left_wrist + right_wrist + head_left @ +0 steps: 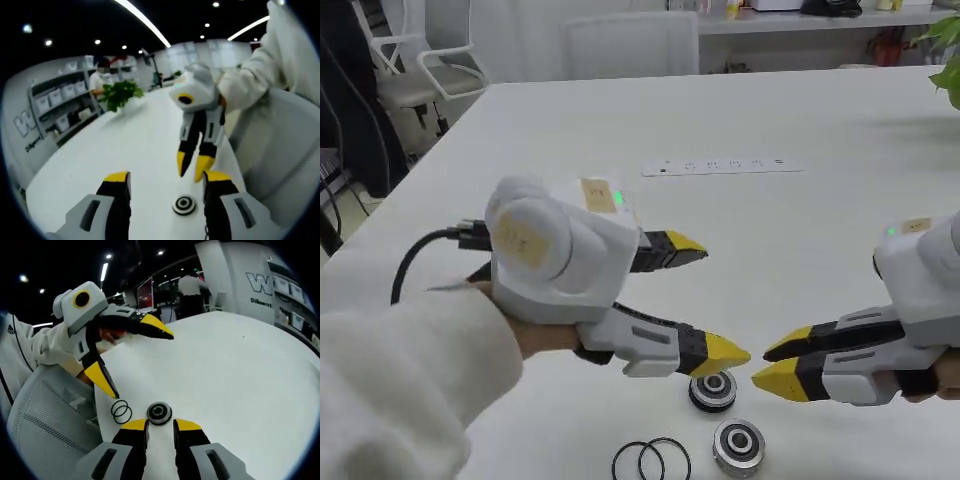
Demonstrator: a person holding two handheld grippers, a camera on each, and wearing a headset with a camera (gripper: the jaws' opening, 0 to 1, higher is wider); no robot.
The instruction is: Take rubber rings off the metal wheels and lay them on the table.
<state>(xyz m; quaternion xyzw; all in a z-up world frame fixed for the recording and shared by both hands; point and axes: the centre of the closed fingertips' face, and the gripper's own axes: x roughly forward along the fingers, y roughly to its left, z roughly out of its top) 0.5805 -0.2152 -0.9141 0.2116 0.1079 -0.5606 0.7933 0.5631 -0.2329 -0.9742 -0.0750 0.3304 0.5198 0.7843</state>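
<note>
Two small metal wheels lie on the white table point(800, 230): one point(712, 389) just below the gripper tips with a dark rubber ring around it, the other point(738, 445) nearer me. Two loose black rubber rings point(650, 460) lie overlapping to their left. My left gripper point(705, 300) hovers above them, its jaws spread wide and empty. My right gripper point(775, 362) faces it from the right, its jaws a narrow gap apart with nothing between. The right gripper view has a wheel point(159, 412) just beyond my right gripper point(161, 426), with the rings point(121, 411) beside it. A wheel point(184, 204) sits between the tips of my left gripper point(167, 180).
A white power strip point(720, 166) lies flat further back on the table. Office chairs point(410, 60) stand beyond the far left corner. A green plant point(120, 94) sits at the table's far end, and a person point(102, 77) stands by shelving there.
</note>
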